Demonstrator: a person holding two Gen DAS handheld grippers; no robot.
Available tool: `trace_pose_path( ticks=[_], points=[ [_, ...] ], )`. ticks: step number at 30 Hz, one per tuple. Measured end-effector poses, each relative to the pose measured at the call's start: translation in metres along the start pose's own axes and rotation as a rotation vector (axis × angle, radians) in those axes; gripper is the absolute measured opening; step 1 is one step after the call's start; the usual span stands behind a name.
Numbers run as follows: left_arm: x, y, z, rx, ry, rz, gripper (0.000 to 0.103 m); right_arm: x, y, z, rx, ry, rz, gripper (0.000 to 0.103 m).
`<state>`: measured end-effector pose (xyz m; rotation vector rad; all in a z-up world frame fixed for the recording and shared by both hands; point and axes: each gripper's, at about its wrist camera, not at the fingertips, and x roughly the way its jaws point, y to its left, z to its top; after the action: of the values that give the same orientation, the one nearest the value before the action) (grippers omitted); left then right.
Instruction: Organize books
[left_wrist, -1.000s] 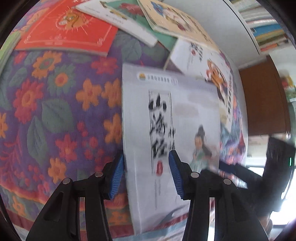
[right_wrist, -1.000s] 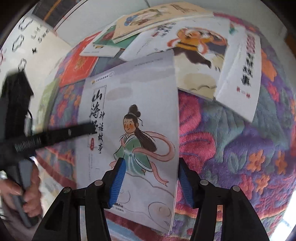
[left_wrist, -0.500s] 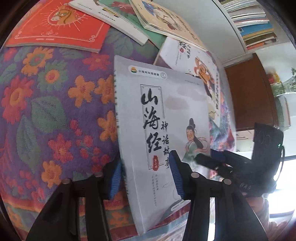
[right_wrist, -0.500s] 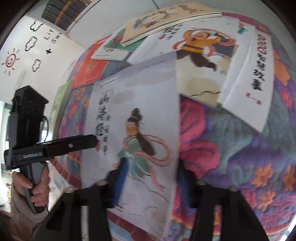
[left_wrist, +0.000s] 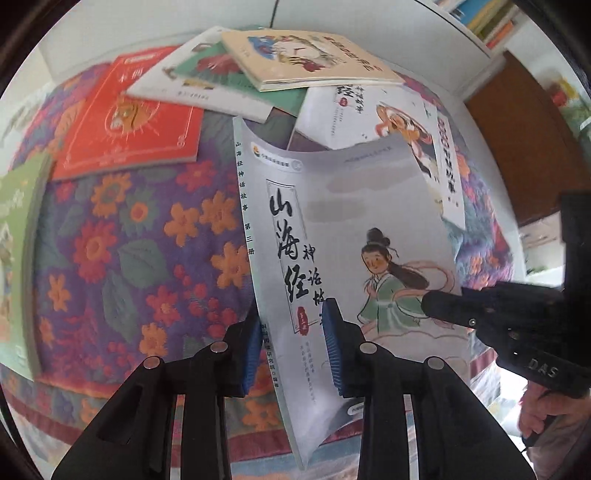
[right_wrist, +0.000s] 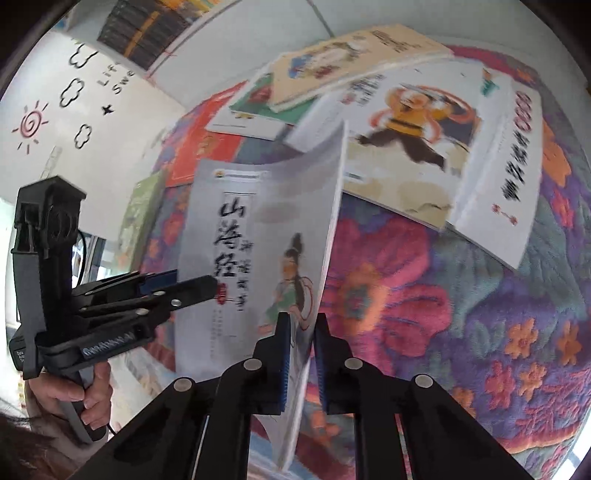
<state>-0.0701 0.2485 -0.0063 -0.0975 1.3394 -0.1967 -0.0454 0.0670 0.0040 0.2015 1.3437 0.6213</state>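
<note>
Grey book (left_wrist: 354, 236) pinched by both claws

Left claw (left_wrist: 291, 347) is closing at the spine, right claw (right_wrist: 301, 354) closing on the open edge; the thin, floppy cover is bowed.

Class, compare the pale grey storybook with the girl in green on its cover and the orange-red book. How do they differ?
1. The pale grey storybook is lifted and bowed; the orange-red book lies flat on the floral cloth.
2. The grey one sits between both closing grippers, left gripper and right gripper; nothing grips the red one.
3. Another book overlaps the red one's corner.
Both are thin paperbacks.
</note>
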Motion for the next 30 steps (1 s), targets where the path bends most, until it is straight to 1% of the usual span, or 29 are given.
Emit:
trace_pose_path(
  ticks=[3, 5, 13, 17, 22, 24, 30],
  points=[
    [-0.003, 0.000, 0.001, -0.005, 0.000, 0.008, 0.028, 0.001, 0.021, 0.002, -0.060, 0.001, -0.032, 0.012],
    [-0.007, 0.005, 0.001, -0.009, -0.007, 0.019, 0.028, 0.002, 0.032, 0.003, -0.079, 0.001, -0.034, 0.012],
    [-0.031, 0.038, -0.002, -0.024, -0.038, 0.002, 0.028, 0.009, 0.059, 0.007, -0.048, -0.010, 0.005, 0.012],
    [-0.044, 0.054, -0.001, -0.026, -0.060, 0.001, 0.028, 0.010, 0.080, 0.010, -0.054, -0.021, 0.004, 0.012],
    [-0.059, 0.084, -0.001, -0.048, -0.084, 0.004, 0.028, 0.012, 0.108, 0.017, -0.055, -0.044, 0.030, 0.012],
    [-0.067, 0.102, -0.002, -0.065, -0.097, 0.009, 0.028, 0.016, 0.120, 0.022, -0.058, -0.054, 0.037, 0.012],
    [-0.086, 0.150, -0.004, -0.116, -0.131, 0.018, 0.028, 0.035, 0.162, 0.037, -0.079, -0.062, 0.068, 0.012]
  ],
)
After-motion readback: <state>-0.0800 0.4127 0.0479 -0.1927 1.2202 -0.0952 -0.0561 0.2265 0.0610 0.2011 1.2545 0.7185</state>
